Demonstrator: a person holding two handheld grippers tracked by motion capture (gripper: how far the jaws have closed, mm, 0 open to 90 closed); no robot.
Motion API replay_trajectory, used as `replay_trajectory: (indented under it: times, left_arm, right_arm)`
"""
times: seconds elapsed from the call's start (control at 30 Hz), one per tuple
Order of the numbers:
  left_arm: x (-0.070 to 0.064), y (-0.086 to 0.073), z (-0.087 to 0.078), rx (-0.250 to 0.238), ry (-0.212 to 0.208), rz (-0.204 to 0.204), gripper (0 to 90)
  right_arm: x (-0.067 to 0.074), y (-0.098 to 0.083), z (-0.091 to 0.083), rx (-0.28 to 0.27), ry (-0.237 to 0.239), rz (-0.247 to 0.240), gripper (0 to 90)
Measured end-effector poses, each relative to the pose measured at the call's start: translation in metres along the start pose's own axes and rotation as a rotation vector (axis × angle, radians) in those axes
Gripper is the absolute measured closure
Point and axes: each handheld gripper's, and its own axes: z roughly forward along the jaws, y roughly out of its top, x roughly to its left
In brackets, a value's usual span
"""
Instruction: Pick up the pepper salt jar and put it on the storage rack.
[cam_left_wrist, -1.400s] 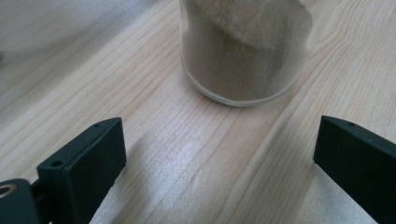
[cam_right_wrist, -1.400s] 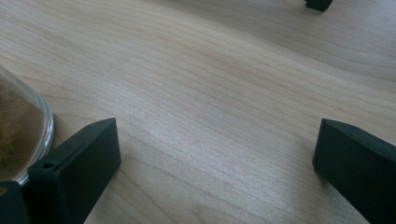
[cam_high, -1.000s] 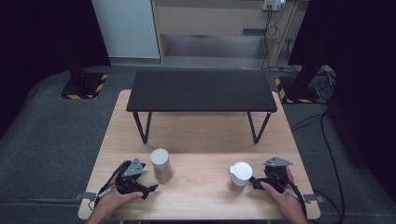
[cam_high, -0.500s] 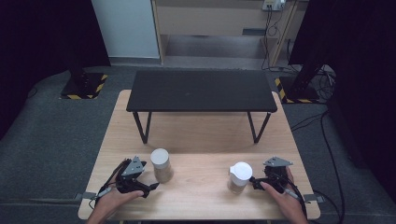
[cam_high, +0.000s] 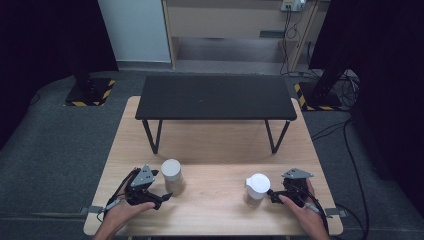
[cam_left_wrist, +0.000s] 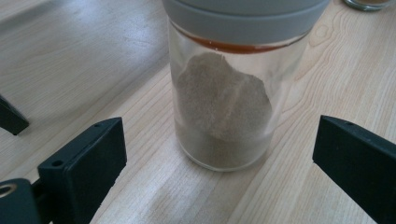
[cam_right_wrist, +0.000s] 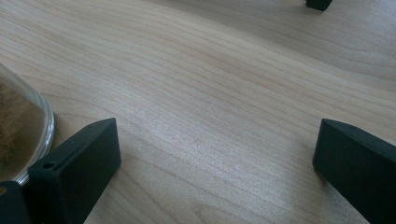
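Two glass jars stand on the wooden table (cam_high: 215, 145). The grey-lidded jar (cam_high: 173, 176) holds brownish powder and stands at the front left; in the left gripper view this grey-lidded jar (cam_left_wrist: 224, 102) is just ahead of the wide-apart jaws. My left gripper (cam_high: 162, 197) is open, just left of and nearer than it. The white-lidded jar (cam_high: 257, 189) stands at the front right. My right gripper (cam_high: 272, 195) is open beside it, to its right. In the right gripper view the white-lidded jar (cam_right_wrist: 21, 130) shows at the left edge, outside the left jaw.
A low black bench (cam_high: 216, 96) stands across the far half of the table. Its legs (cam_high: 152, 137) rise from the wood behind the jars. Bare wood lies between the two jars. A second jar's base (cam_left_wrist: 366, 3) shows at the top right of the left gripper view.
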Motion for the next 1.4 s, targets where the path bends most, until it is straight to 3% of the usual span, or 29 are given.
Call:
replay_trajectory:
  times: [0.3,0.73,1.4]
  left_arm:
    - [0.0003,0.0009,0.0013,-0.042,-0.013,-0.014,1.6]
    - [-0.0039,0.0063,0.0040,-0.067,-0.013,-0.004,1.6]
    - [-0.0032,0.0068,0.0087,-0.117,-0.017,-0.021,2.3]
  right_arm:
    - [0.0001,-0.0003,-0.0001,-0.001,-0.001,-0.002,1.6]
    - [0.0002,-0.0007,-0.0005,-0.001,0.000,-0.002,1.5]
    - [0.0002,-0.0011,-0.0008,-0.001,0.001,-0.004,1.5]
